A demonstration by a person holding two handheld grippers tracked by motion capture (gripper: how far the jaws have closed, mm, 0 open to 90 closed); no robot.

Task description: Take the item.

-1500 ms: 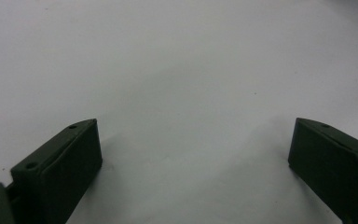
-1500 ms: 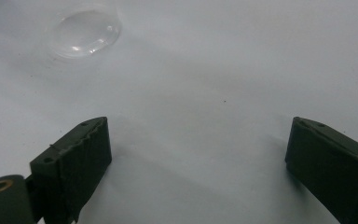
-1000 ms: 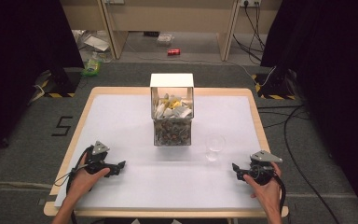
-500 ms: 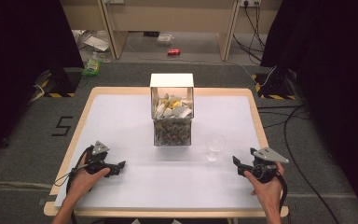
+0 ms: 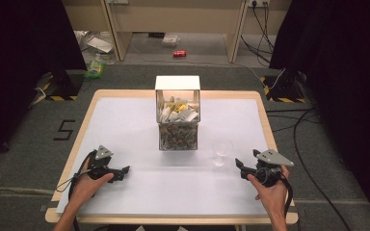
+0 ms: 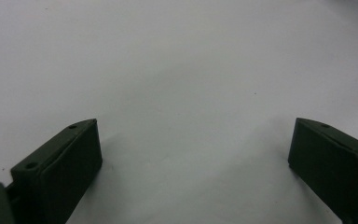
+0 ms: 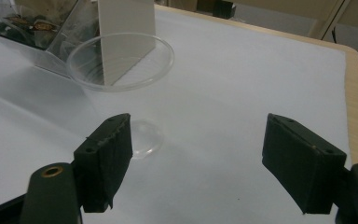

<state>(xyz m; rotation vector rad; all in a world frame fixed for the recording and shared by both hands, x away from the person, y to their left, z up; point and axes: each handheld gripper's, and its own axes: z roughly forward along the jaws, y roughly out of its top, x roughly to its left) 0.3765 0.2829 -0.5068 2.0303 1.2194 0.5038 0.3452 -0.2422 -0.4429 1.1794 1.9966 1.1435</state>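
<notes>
Jaws spread on both grippers, nothing held. Right gripper (image 5: 248, 170), lower right of frame, had edged left toward clear plastic cup (image 5: 221, 152) near centre, likely approach. Left gripper (image 5: 120, 172) stayed lower left. Box (image 5: 178, 113) at centre.

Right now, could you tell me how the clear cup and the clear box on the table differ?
The clear cup is small, round and looks empty; the clear box is larger, square-sided and packed with small items. The cup stands nearer the right gripper; the box sits at mid-table. Both are transparent, upright and untouched.
</notes>
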